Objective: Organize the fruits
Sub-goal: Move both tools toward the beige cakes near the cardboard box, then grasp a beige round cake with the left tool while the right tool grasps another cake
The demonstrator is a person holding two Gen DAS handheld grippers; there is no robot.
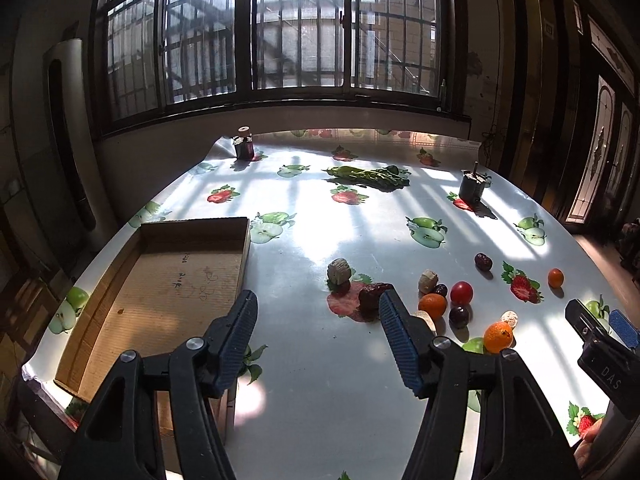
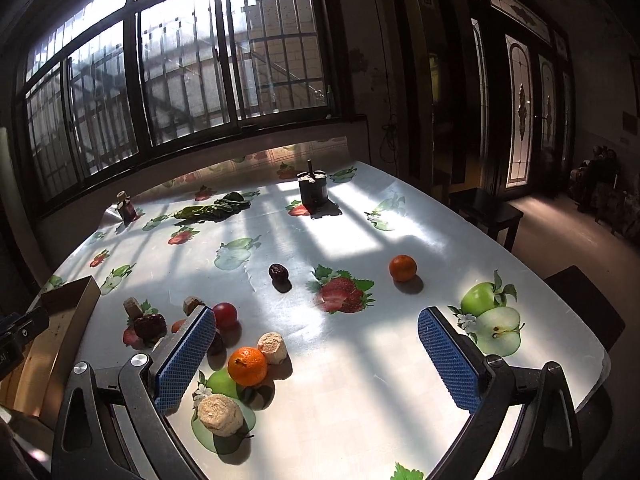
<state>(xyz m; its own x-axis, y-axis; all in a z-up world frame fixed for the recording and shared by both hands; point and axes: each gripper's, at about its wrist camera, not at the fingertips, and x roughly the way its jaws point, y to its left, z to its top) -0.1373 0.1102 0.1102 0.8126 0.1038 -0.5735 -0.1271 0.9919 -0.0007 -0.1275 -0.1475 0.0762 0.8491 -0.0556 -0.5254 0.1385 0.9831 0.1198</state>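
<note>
An empty cardboard box (image 1: 172, 280) sits at nine o'clock, likely meant to receive fruit. The left gripper (image 1: 318, 330) hovers with fingers spread, holding nothing. Small fruits (image 1: 461, 293) cluster at three o'clock, beside the right gripper (image 2: 316, 356), also spread, empty.
</note>
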